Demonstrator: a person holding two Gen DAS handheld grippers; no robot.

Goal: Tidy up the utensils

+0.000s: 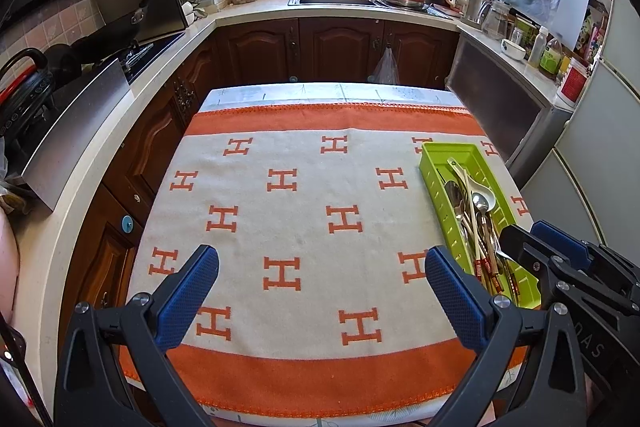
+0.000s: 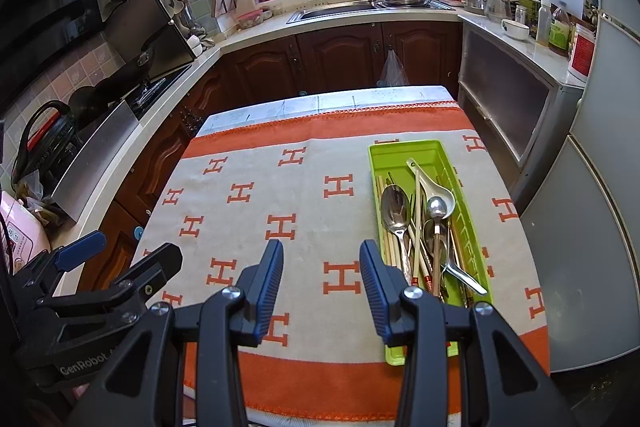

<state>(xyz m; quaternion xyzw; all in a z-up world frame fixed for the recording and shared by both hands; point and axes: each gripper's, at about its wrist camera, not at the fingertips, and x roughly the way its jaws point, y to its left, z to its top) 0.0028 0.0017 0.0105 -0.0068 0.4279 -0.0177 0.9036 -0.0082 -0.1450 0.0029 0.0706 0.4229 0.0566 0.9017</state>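
Note:
A green utensil tray (image 1: 440, 157) (image 2: 408, 153) lies on the right side of the table. It holds metal spoons (image 2: 396, 213), a white ceramic spoon (image 2: 434, 193) and chopsticks (image 2: 417, 227), all piled together. My left gripper (image 1: 322, 267) is open and empty above the near middle of the cloth, left of the tray. My right gripper (image 2: 321, 261) is open and empty, just left of the tray's near end. The right gripper also shows in the left wrist view (image 1: 536, 239) beside the tray. The left gripper shows in the right wrist view (image 2: 132, 247) at the left.
The table carries a white and orange cloth (image 1: 304, 195) (image 2: 280, 195) with H marks. Dark wooden cabinets (image 1: 336, 47), a sink (image 1: 336, 1) and a stove (image 1: 132, 55) ring the table. A grey fridge (image 2: 592, 219) stands close at the right.

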